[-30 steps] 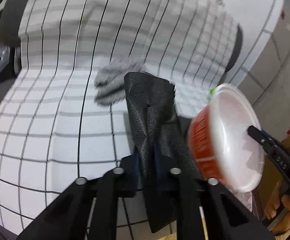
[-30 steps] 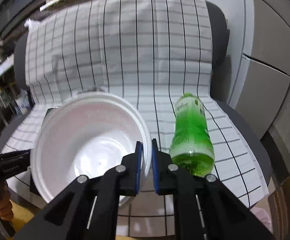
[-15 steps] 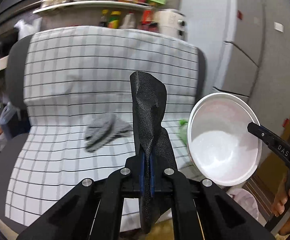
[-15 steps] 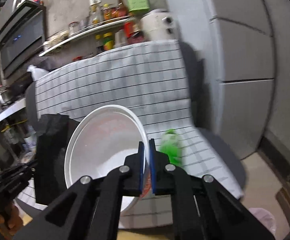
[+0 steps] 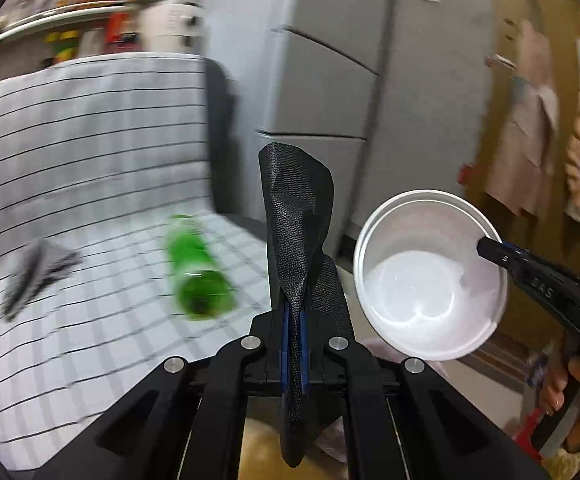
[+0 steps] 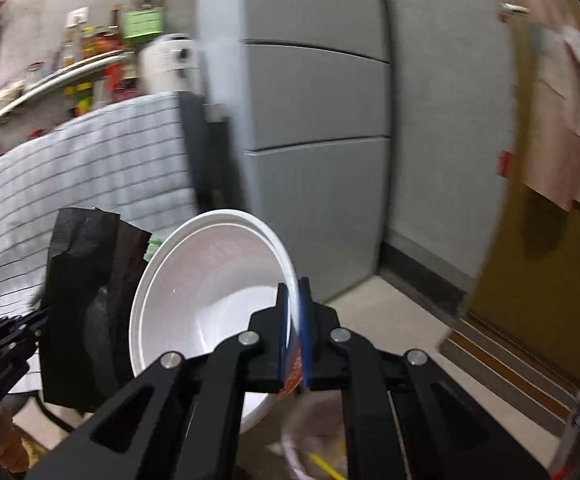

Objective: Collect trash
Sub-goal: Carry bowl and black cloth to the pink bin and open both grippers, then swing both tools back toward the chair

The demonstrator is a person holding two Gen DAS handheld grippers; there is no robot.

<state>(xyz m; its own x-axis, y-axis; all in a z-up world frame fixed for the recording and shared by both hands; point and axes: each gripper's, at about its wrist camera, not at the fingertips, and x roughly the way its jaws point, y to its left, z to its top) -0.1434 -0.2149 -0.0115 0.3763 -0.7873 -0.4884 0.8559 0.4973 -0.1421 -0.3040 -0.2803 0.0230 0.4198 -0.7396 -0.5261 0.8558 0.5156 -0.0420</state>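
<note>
Left tongs (image 5: 295,344) clamped on a crumpled black mesh-textured wrapper (image 5: 296,232), its lower end hanging past the fingers. Right tongs (image 6: 295,320) pinch the rim of a white foam bowl (image 6: 210,280); its red printed outside barely shows. Green plastic bottle (image 5: 198,268) and grey crumpled cloth (image 5: 34,272) lie blurred on the checked-cover chair (image 5: 90,160). Pinkish bag below (image 6: 314,432) is mostly hidden, contents unclear.
</note>
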